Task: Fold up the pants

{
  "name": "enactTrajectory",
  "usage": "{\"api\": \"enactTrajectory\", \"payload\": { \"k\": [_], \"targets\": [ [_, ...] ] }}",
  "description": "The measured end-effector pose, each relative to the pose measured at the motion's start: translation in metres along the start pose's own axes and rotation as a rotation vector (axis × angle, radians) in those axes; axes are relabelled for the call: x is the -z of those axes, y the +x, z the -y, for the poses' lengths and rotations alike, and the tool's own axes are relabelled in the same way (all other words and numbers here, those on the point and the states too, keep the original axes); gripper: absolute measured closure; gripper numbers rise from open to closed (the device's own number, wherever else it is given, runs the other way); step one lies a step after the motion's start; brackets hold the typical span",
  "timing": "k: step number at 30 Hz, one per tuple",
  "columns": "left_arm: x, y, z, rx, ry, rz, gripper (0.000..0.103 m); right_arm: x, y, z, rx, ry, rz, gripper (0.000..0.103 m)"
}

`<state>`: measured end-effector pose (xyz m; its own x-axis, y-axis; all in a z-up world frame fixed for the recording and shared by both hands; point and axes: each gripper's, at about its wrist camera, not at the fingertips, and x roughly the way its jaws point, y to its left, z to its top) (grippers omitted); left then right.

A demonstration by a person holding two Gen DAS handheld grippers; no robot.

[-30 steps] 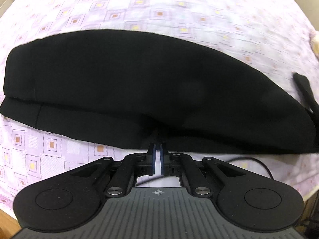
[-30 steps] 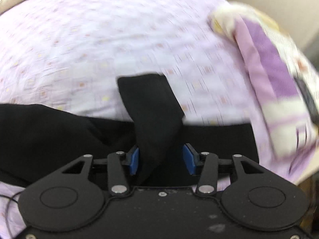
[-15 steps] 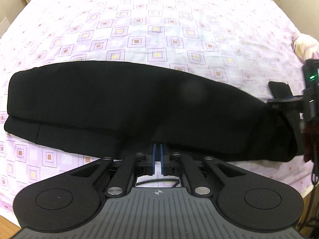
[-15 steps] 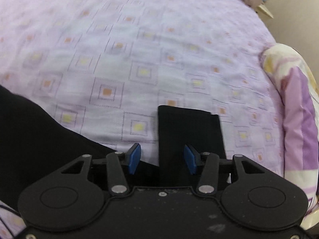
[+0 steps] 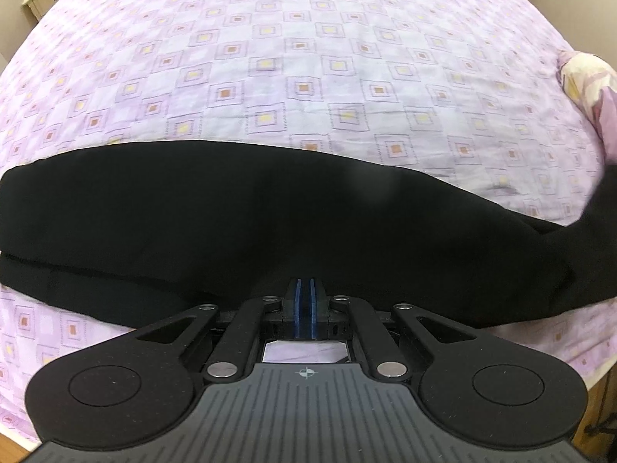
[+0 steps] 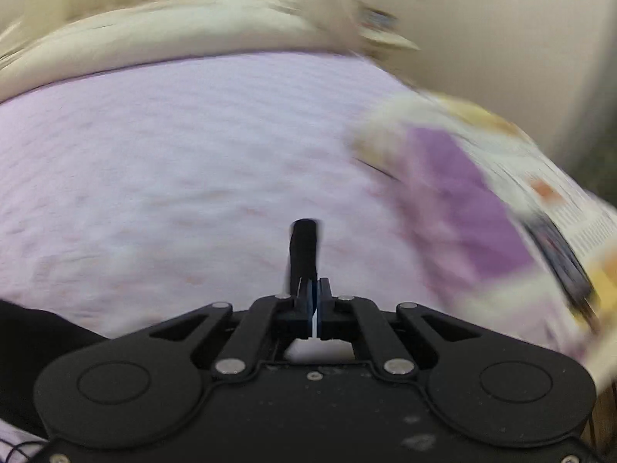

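Where pants lie: lilac checked bedspread.

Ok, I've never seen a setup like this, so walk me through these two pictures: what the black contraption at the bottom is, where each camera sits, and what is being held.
No robot here: a person holds a two-finger clamp tool in each hand, and each tool carries a wide-angle camera that looks forward along its fingers. The black plastic at the bottom of each picture is the tool itself.

The left tool's picture shows the left gripper, its blue pads pressed together at the near edge of the black pants, apparently pinching the cloth. The pants lie lengthwise across a bed sheet of lilac squares.

The right tool's picture is blurred by motion. The right gripper is shut on a narrow strip of the same black cloth that sticks up between its pads. To its right lies a purple and cream blanket.
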<state>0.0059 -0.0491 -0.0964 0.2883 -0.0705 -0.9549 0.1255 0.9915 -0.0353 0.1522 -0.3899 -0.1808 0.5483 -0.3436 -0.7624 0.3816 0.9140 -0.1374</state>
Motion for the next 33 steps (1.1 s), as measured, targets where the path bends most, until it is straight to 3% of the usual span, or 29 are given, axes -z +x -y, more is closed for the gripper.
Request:
{"api": "enactTrajectory", "payload": {
  "k": [3, 6, 9, 12, 16, 19, 25, 30, 33],
  "targets": [
    [-0.001, 0.008, 0.008, 0.004, 0.010, -0.010, 0.098, 0.031, 0.021, 0.045, 0.058, 0.081, -0.144, 0.101],
    [-0.001, 0.015, 0.017, 0.002, 0.039, -0.024, 0.098, 0.059, 0.044, 0.061, 0.042, 0.091, -0.240, 0.101],
    [0.000, 0.014, 0.023, -0.003, 0.061, -0.027, 0.098, 0.070, 0.051, 0.054, 0.004, 0.028, -0.267, 0.099],
    [0.002, 0.015, 0.022, -0.010, 0.049, -0.040, 0.098, 0.074, 0.050, 0.052, -0.004, 0.004, -0.300, 0.089],
    [0.003, 0.013, 0.015, -0.023, 0.010, -0.045, 0.098, 0.064, 0.022, 0.046, -0.038, -0.058, -0.218, 0.081],
    [0.003, 0.011, 0.010, -0.032, -0.030, -0.045, 0.098, 0.052, 0.009, 0.025, -0.186, -0.219, -0.135, 0.078],
    [0.005, 0.001, 0.006, -0.062, -0.099, -0.025, 0.098, 0.042, 0.030, -0.044, -0.465, -0.627, -0.083, 0.078],
    [0.013, -0.007, 0.004, -0.088, -0.155, -0.017, 0.098, 0.052, 0.050, -0.089, -0.587, -0.968, -0.080, 0.078],
    [0.020, -0.007, 0.004, -0.102, -0.184, -0.025, 0.098, 0.056, 0.057, -0.100, -0.609, -1.120, -0.068, 0.068]
  ]
}}
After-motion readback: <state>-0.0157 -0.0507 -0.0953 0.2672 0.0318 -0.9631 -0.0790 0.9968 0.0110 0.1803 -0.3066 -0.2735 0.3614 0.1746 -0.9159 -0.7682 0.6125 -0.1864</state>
